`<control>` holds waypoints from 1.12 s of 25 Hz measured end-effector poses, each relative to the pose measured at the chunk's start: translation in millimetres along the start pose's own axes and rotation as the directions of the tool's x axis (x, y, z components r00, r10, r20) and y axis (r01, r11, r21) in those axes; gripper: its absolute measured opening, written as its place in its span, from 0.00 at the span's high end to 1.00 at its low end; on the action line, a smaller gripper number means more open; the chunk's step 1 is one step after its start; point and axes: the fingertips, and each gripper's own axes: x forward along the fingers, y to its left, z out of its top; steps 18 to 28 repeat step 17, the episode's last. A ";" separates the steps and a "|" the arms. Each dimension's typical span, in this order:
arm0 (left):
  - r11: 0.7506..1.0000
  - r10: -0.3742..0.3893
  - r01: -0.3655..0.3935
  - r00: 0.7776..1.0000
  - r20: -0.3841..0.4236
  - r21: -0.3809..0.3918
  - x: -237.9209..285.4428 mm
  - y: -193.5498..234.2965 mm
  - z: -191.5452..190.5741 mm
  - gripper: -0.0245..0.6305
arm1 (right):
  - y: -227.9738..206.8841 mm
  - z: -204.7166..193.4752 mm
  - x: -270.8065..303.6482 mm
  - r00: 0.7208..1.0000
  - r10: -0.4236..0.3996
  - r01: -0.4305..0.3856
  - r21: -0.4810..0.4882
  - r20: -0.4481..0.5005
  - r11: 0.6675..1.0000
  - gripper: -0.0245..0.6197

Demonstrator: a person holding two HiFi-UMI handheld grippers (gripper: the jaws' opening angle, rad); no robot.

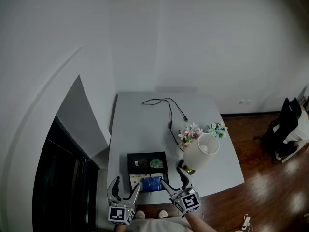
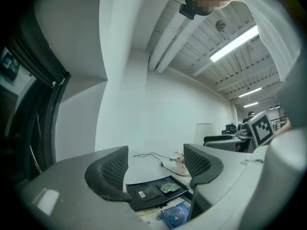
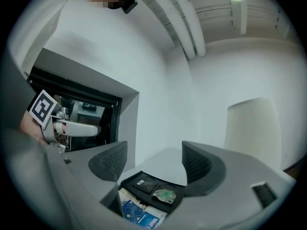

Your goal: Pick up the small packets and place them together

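Head view: looking steeply down on a grey table (image 1: 145, 129), with a black tray (image 1: 147, 154) lying near its lower edge. Carrying two small packets in that tray, a dark packet (image 1: 137, 164) at left and a green packet (image 1: 156, 163) at right, lying apart. Showing a blue packet (image 1: 151, 182) just below the tray (touching it or not, hard to say). Hovering at the bottom of the frame, the left gripper (image 1: 127, 183) and the right gripper (image 1: 172, 176), both spread wide with nothing between the jaws. Standing right of the tray, a lamp (image 1: 202, 151), with flowers (image 1: 190, 133) above it and a cable (image 1: 169, 110) trailing toward the upper table.

Left gripper view: pointing the left gripper (image 2: 156, 162) level, jaws wide apart and gripping nothing. Framing the tray (image 2: 144, 206) low in the centre, with the dark packet (image 2: 145, 192), the green packet (image 2: 169, 188) and the blue packet (image 2: 175, 213) below.

Right gripper view: spreading the right gripper (image 3: 154, 159) wide, likewise empty. Showing the tray (image 3: 129, 180) at lower centre, the dark packet (image 3: 143, 182) and green packet (image 3: 164, 195) inside, the blue packet (image 3: 139, 213) at the bottom edge.
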 end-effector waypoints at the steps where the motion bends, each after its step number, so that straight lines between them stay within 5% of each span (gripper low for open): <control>1: 1.000 -0.002 0.002 1.000 0.000 0.002 0.1 -1.4 0.6 0.43 | -0.2 0.2 -0.7 1.000 0.000 0.000 0.000 -0.001 1.000 0.39; 28: 1.000 -0.007 0.007 1.000 -0.027 0.003 -6.1 -12.0 -5.8 0.43 | 6.3 -7.2 -8.6 1.000 0.011 -0.012 -0.023 -0.018 1.000 0.39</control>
